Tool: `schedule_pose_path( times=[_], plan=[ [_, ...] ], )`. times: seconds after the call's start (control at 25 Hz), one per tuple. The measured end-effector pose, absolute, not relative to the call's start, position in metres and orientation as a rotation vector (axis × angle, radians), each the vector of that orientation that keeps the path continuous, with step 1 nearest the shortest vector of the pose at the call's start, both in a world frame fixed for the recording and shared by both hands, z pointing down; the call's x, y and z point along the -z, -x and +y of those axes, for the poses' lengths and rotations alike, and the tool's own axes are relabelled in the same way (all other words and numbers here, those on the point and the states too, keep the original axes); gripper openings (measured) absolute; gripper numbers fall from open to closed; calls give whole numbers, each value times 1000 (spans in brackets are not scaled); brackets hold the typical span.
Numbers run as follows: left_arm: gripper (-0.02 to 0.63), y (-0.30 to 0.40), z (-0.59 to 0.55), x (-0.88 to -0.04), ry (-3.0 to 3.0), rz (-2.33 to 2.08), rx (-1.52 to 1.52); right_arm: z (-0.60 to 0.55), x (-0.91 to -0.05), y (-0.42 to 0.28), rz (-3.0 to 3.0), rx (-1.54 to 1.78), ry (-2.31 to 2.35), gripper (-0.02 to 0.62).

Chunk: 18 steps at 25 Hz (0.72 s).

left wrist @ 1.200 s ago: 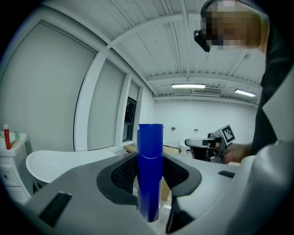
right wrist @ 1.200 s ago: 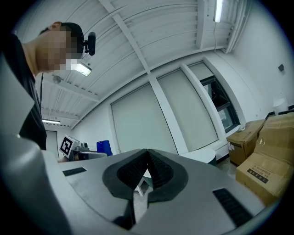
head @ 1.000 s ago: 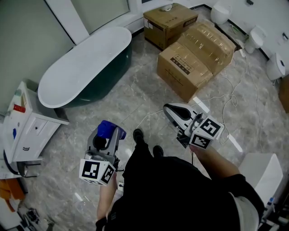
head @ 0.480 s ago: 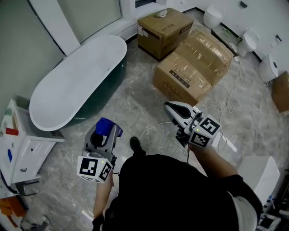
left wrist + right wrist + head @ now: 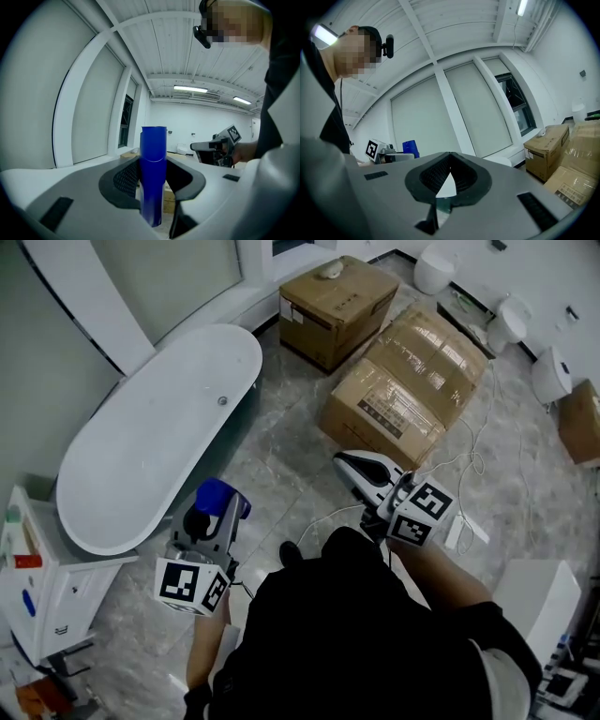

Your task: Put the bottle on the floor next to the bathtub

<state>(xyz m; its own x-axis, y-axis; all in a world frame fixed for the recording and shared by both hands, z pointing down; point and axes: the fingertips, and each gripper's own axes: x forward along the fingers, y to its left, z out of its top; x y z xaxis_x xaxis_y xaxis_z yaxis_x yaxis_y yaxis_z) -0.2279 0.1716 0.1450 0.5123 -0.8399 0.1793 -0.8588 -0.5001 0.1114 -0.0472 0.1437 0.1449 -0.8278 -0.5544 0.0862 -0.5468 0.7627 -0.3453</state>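
Carrying: the left gripper (image 5: pixel 214 519), at the lower left of the head view, is clenched on a blue cylindrical bottle (image 5: pixel 153 173) — it stands upright between the dark ribbed pads, its top poking above them.
Bottle's place: off the ground in that grip, above the tiles close to the person's feet; not yet set down.
Right gripper: the right gripper (image 5: pixel 449 161), at centre right of the head view, has its jaws pressed together with nothing between them, and seems to have no part in this step.
Floor: a grey marbled tile floor (image 5: pixel 281 451), with a bare strip in the middle of the head view between the person and the tub.
Bathtub: a white oval bathtub with a dark outer wall (image 5: pixel 159 446) fills the upper left of the head view; it is near the left gripper but apart from it.
Farther off: two brown cardboard boxes (image 5: pixel 403 381) sit at the top centre and upper right, and a thin white cable (image 5: pixel 473 442) trails over the tiles at the right.
Step in hand: by my reading this is the carry to the tub, with placing not begun.
Next move: it calls for lowering the bottle upright onto the bare tiles just beside the tub's outer wall, with its base flat on the floor before the jaws let go — tall and narrow, it would likely topple if released tilted or while above the floor.
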Motion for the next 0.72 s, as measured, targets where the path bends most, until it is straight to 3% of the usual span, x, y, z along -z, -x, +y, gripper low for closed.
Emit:
schedule_pose_path(
  times=[0.72],
  plan=[
    [163,132,-39,-164,-2404,-1574,-231,-98,-155,-36,2944,661,698,28]
  ],
)
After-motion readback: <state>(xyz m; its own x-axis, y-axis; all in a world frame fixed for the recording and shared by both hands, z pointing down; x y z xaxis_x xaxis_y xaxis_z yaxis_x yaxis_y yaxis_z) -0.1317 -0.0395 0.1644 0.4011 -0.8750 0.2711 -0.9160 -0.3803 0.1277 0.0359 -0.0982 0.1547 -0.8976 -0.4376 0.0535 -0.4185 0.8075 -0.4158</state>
